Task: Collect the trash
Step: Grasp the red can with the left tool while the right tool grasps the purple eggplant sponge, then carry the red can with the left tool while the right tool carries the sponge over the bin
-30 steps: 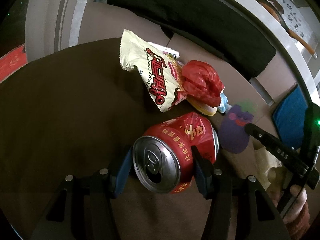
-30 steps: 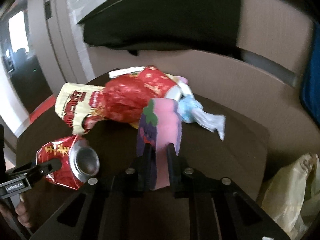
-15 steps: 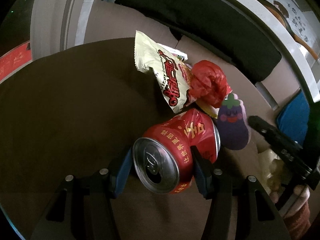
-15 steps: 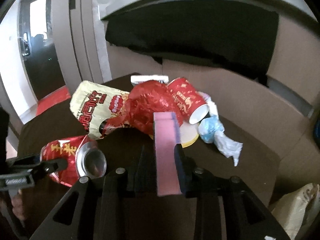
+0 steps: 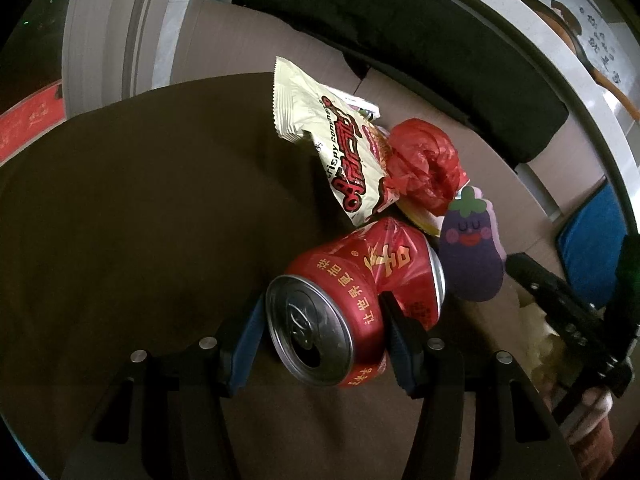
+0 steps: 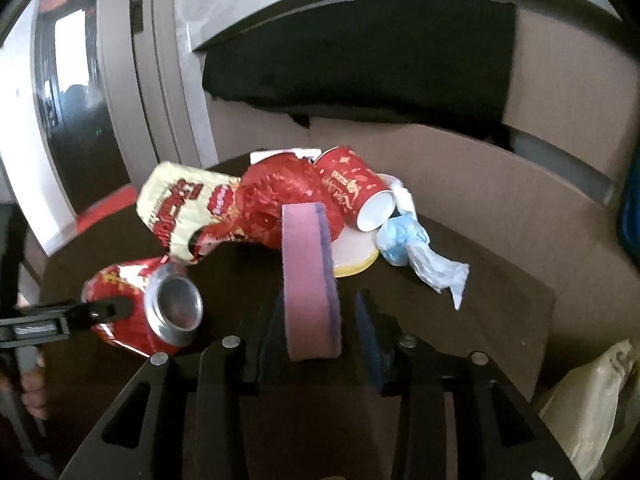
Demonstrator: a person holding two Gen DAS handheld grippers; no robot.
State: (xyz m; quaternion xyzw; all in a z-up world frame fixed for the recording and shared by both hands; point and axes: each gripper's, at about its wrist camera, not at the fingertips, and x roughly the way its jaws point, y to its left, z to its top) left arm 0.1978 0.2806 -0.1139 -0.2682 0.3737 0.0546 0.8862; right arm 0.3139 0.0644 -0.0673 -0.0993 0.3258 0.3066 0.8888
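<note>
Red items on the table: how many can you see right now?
3. The dented red can sits clamped in the left gripper. The crumpled red plastic bag lies mid-pile. The red paper cup lies on its side behind it. More may be hidden underneath.

On the table [image 6: 500, 300], the snack bag [image 6: 180, 208] lies left of the crumpled wrapper [image 6: 276, 196]; the paper cup [image 6: 356, 192] lies on its side right of it, the can [image 6: 132, 304] nearer left.

A dark brown round table [image 5: 120, 220] lay under the tongs; beyond them stood tan panelling [image 6: 500, 184], a black cushion [image 6: 360, 64], and a bright doorway [image 6: 24, 128] to their left.
</note>
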